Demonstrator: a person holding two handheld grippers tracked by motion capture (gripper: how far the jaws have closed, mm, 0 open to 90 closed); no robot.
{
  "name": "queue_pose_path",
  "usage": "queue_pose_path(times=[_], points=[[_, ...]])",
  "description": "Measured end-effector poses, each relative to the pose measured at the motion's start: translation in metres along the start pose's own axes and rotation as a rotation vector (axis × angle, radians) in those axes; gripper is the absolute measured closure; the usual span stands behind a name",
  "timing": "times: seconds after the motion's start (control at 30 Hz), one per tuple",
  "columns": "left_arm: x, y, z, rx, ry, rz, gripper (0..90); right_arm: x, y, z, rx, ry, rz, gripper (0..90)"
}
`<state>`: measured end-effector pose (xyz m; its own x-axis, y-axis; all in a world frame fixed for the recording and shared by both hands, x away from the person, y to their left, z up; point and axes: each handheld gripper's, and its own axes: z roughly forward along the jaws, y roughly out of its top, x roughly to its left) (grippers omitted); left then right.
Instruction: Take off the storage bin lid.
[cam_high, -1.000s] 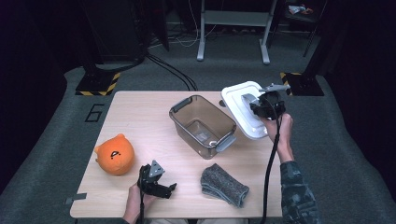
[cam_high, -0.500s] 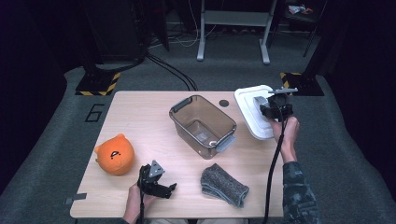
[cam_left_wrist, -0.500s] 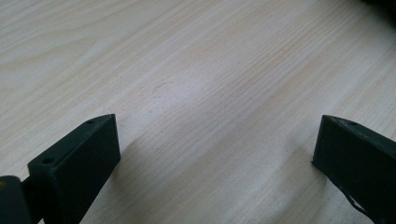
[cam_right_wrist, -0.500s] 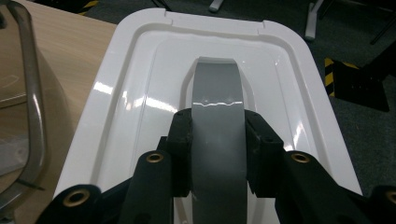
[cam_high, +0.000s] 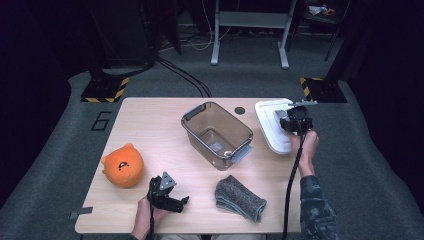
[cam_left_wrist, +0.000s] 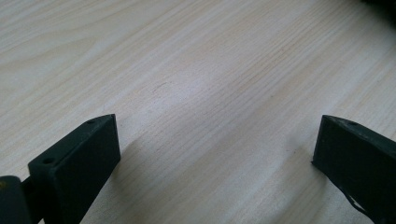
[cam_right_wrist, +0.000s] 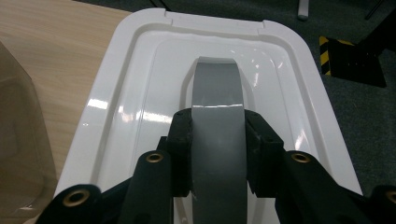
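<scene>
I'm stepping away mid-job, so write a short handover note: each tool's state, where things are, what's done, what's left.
Right tool: shut on the grey handle of the white lid, at the table's right edge.
Left tool: open, holding nothing, near the front edge.
Clear bin: mid-table, uncovered.
Orange plush and grey cloth: on the table, outside the bin.
Done: lid off.
Left, probably: load the bin.

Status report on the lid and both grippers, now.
Right gripper shut on lid handle. Left gripper open, on table. Lid at table's right edge beside bin. Nothing in the way.
</scene>
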<state>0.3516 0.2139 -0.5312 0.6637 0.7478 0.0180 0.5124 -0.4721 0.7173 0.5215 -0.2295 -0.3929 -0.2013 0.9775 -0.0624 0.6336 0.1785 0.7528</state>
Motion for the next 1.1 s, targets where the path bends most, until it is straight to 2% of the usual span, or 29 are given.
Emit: queue_pose_path(times=[0.2,0.33,0.6,0.9,1.1], points=[[0.000,0.000,0.000,0.001,0.000,0.000,0.2,0.002,-0.008,0.010,0.017,-0.005,0.026,66.6],[0.000,0.000,0.000,0.000,-0.001,0.001,0.2,0.004,-0.013,0.016,0.026,-0.009,0.023,66.6],[0.000,0.000,0.000,0.006,-0.001,0.007,0.2,0.009,-0.024,0.031,0.043,-0.003,0.048,66.6],[0.000,0.000,0.000,0.006,-0.003,0.006,0.2,0.016,-0.035,0.049,0.066,-0.025,0.059,66.6],[0.000,0.000,0.000,0.006,-0.002,0.008,0.3,0.017,-0.041,0.059,0.086,-0.022,0.081,66.5]])
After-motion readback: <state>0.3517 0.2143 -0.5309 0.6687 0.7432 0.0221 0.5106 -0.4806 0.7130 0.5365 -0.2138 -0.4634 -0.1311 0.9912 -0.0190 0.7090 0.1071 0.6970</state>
